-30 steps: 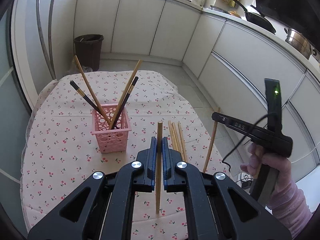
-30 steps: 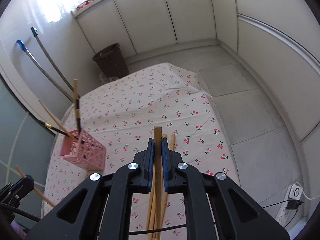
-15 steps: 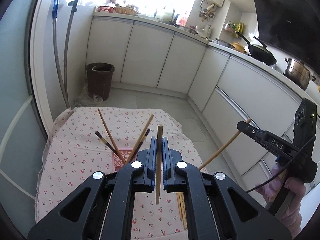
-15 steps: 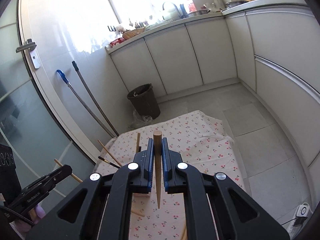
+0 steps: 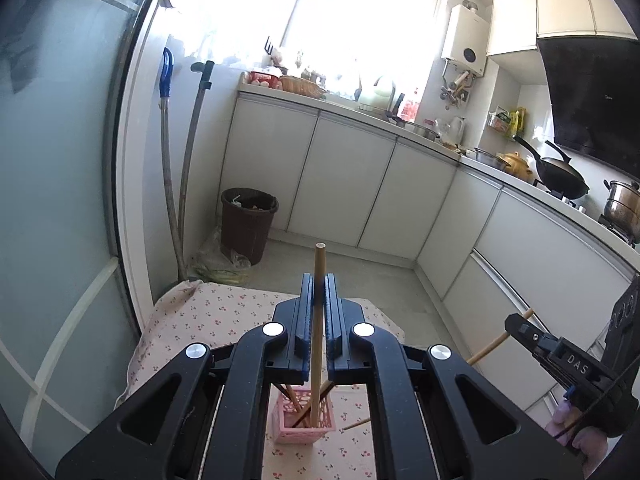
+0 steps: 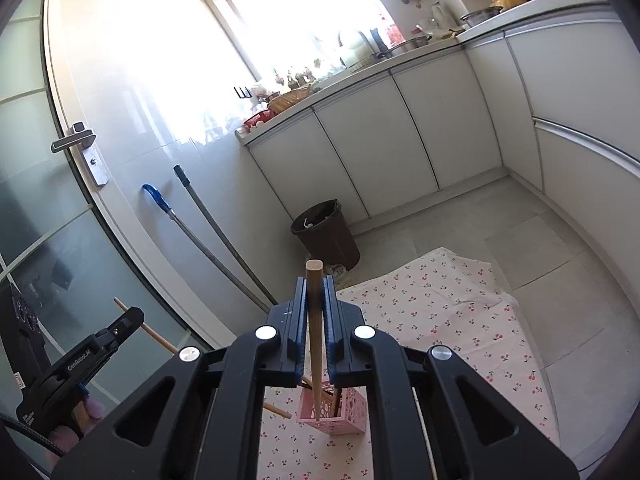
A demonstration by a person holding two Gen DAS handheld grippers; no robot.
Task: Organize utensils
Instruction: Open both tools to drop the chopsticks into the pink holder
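Two grippers, left gripper (image 5: 319,296) and right gripper (image 6: 315,300), each clamp a wooden chopstick (image 5: 317,328) above the pink basket (image 5: 303,428); cherry-print cloth (image 6: 440,308) below.

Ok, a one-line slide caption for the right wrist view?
Right gripper clamps a wooden chopstick upright above the pink perforated plastic basket on the cherry-print tablecloth.

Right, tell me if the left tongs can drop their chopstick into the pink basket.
Probably yes: the left tongs hold a chopstick upright above the pink basket, whose top looks open beside leaning chopsticks.
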